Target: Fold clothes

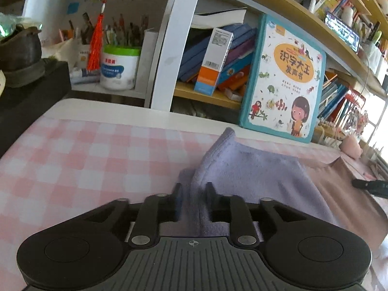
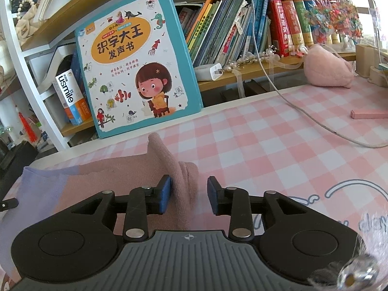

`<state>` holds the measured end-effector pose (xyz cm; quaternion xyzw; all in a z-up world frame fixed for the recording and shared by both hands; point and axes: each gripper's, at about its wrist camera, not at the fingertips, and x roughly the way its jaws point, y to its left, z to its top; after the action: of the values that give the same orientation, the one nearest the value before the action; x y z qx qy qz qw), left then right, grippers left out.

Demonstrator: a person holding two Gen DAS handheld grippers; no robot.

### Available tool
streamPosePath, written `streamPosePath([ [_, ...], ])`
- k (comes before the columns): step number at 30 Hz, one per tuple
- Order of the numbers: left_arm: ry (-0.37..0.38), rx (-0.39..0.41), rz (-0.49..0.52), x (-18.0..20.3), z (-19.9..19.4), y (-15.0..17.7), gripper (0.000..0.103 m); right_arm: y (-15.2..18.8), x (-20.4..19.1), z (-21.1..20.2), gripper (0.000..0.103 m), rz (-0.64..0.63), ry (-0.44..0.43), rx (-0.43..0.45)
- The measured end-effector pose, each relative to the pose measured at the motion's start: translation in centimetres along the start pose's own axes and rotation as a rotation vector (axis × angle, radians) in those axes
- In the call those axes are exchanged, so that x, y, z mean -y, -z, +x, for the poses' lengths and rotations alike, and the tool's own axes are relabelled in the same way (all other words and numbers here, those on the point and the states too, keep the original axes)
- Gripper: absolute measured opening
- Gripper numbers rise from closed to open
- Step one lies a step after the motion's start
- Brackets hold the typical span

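Two tools [image 1: 193, 200] [image 2: 187, 195] loosened astride towel [image 2: 101, 177], "usmile" box [image 2: 69, 97] behind

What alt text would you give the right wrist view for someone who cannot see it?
The right gripper sits with open jaws around a raised fold of a pink and lavender garment on a pink checked table cover; only the left pad is against the fabric. Behind, a children's picture book leans on a crowded bookshelf, and a white cable crosses the table.

The near part of the cloth [image 1: 254, 177] is hidden beneath the left hand-held gripper [image 1: 194, 191]. Small print on the book [image 2: 135, 60] cannot be read. The cable [image 2: 315, 118] is cut off at the right edge.
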<state>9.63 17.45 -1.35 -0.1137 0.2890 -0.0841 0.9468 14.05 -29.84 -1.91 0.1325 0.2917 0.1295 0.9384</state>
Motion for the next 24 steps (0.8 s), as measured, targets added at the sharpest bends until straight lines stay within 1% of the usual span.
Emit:
streamPosePath([
  [1, 0.002, 0.002, -0.003, 0.0, 0.0, -0.1, 0.034, 0.0, 0.0, -0.2, 0.031, 0.002, -0.001, -0.004],
  [2, 0.005, 0.002, -0.004, 0.0, 0.1, -0.1, 0.034, 0.0, 0.1, -0.3, 0.031, 0.003, -0.002, -0.009],
  [7, 0.027, -0.024, 0.005, 0.4, 0.5, 0.0, 0.034, 0.3, 0.4, -0.8, 0.031, 0.031, -0.025, -0.051],
  [10, 0.016, -0.041, 0.023, 0.7, 0.8, 0.2, 0.034, 0.4, 0.7, -0.4, 0.023, 0.083, -0.073, -0.086],
  [13, 0.012, -0.045, 0.013, 0.5, 0.8, 0.2, 0.034, 0.5, 0.3, -0.5, 0.023, 0.079, -0.070, -0.084],
  [17, 0.006, -0.047, -0.010, -0.1, 0.7, 0.1, 0.034, 0.7, 0.4, -0.3, 0.023, 0.123, -0.116, -0.095],
  [19, 0.004, -0.048, -0.035, -0.7, 0.6, 0.0, 0.034, 0.9, 0.1, -0.2, 0.023, 0.124, -0.131, -0.095],
  [21, 0.013, -0.051, -0.051, -1.1, 0.5, -0.1, 0.034, 1.0, -0.6, -0.2, 0.023, 0.089, -0.115, -0.086],
  [24, 0.006, -0.051, -0.036, -0.8, 0.4, 0.0, 0.034, 1.1, -1.3, -0.2, 0.023, 0.047, -0.093, -0.078],
])
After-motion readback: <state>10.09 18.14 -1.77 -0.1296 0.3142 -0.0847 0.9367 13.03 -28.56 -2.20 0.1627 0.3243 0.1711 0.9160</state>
